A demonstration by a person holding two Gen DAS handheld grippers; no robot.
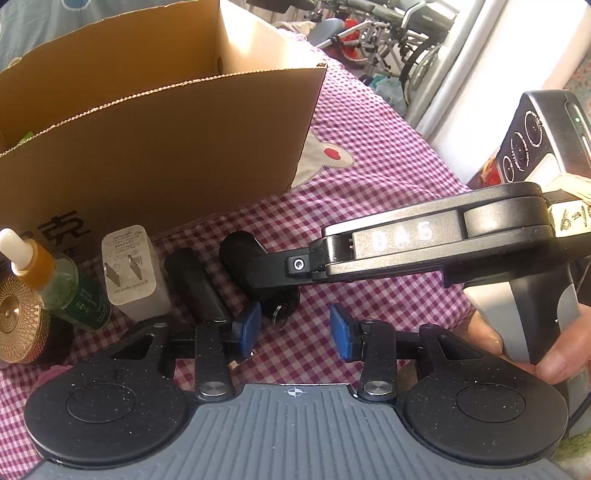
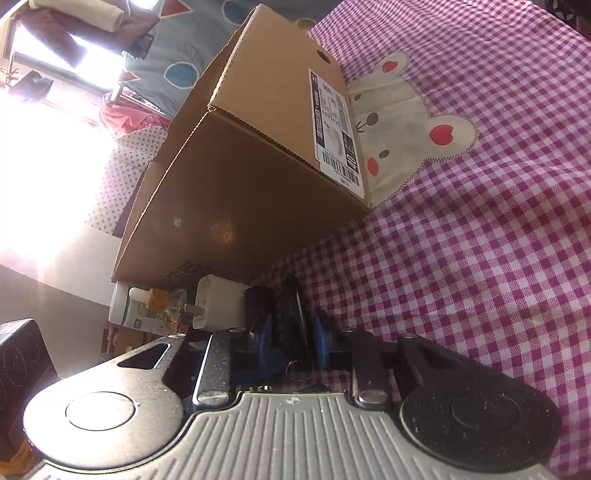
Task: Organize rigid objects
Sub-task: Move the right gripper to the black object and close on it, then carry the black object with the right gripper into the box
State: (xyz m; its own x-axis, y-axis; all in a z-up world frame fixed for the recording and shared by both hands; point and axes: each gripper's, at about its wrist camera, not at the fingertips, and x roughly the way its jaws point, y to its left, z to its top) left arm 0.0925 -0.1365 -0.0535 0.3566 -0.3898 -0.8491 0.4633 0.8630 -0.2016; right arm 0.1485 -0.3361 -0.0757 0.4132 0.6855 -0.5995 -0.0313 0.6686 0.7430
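An open cardboard box stands on the pink checked cloth. In front of it lie a gold lid, a dropper bottle, a white charger, a black cylinder and a black key fob with a key ring. My left gripper is open and empty, just in front of the row. My right gripper reaches in from the right at cloth level, its blue pads close on both sides of the black key fob. The box also shows in the right wrist view.
A bunny patch is sewn on the cloth right of the box. Wheelchairs and a white pillar stand beyond the table's far edge. Bedding and a bright window lie behind the box.
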